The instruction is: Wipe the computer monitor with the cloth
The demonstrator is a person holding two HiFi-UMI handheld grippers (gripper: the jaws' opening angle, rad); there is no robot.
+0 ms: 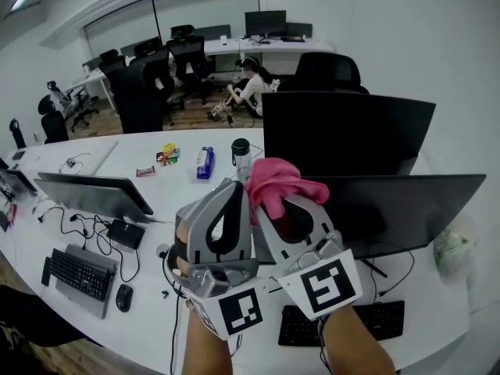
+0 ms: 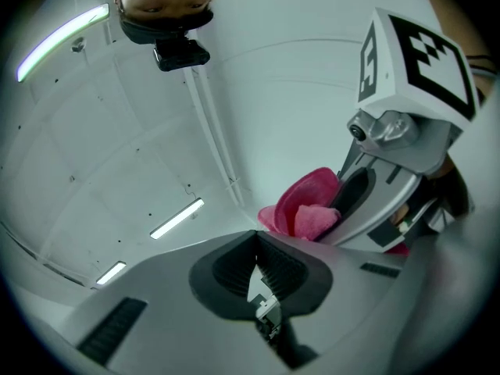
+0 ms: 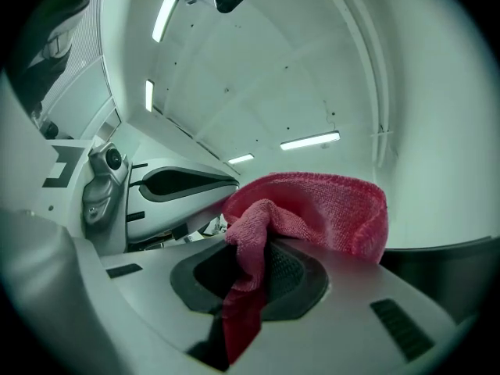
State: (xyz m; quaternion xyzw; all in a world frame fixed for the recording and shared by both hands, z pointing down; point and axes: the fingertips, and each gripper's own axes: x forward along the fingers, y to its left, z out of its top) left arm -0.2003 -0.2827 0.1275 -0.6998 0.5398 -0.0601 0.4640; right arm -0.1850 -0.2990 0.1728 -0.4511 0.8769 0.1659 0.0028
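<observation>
Pinching the pink cloth (image 3: 328, 209) between its closed pads, the right gripper (image 3: 262, 248) is pointing up at the ceiling lights (image 3: 310, 141), as its own view is showing. Beside it, the left gripper (image 2: 255, 244) is pressing its jaws together on nothing. Only the head view is showing the dark monitor (image 1: 406, 209), standing centre right on the white bench (image 1: 180, 190), just behind the cloth.

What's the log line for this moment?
right gripper: shut on pink cloth | left gripper: shut, empty | both raised before monitor
</observation>
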